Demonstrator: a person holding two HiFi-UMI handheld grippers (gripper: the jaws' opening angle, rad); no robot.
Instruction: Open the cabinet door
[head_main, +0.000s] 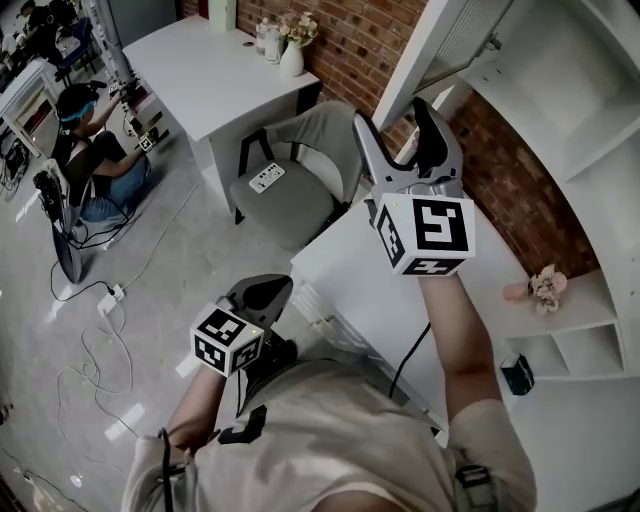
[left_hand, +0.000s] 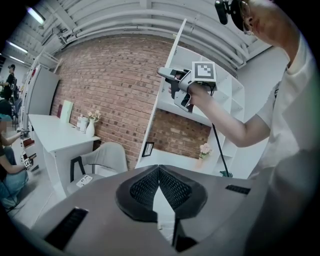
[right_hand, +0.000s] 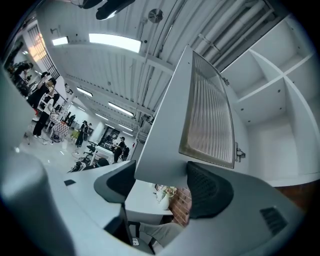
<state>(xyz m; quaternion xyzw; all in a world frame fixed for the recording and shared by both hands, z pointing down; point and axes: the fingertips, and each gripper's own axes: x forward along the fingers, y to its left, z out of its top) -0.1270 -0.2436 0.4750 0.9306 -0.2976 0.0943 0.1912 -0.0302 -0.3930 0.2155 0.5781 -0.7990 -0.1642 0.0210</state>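
Note:
The white cabinet door (head_main: 440, 40) with a ribbed glass pane (right_hand: 210, 115) stands swung out from the white shelf cabinet (head_main: 570, 90). My right gripper (head_main: 393, 112) is raised to the door's lower edge. Its jaws are wide apart, with that edge (right_hand: 165, 150) passing between the dark pads, which do not press on it. The left gripper view shows the right gripper (left_hand: 167, 80) at the thin door edge (left_hand: 170, 55). My left gripper (head_main: 268, 292) hangs low beside the person's body, its pads (left_hand: 172, 187) meeting at the tips with nothing in them.
A white counter (head_main: 400, 290) runs below the cabinet, with pink flowers (head_main: 545, 288) and a small dark box (head_main: 517, 373) at its right. A grey chair (head_main: 290, 190) and a white desk (head_main: 210, 70) with a vase (head_main: 292, 55) stand behind. A person (head_main: 90, 150) sits on the floor among cables.

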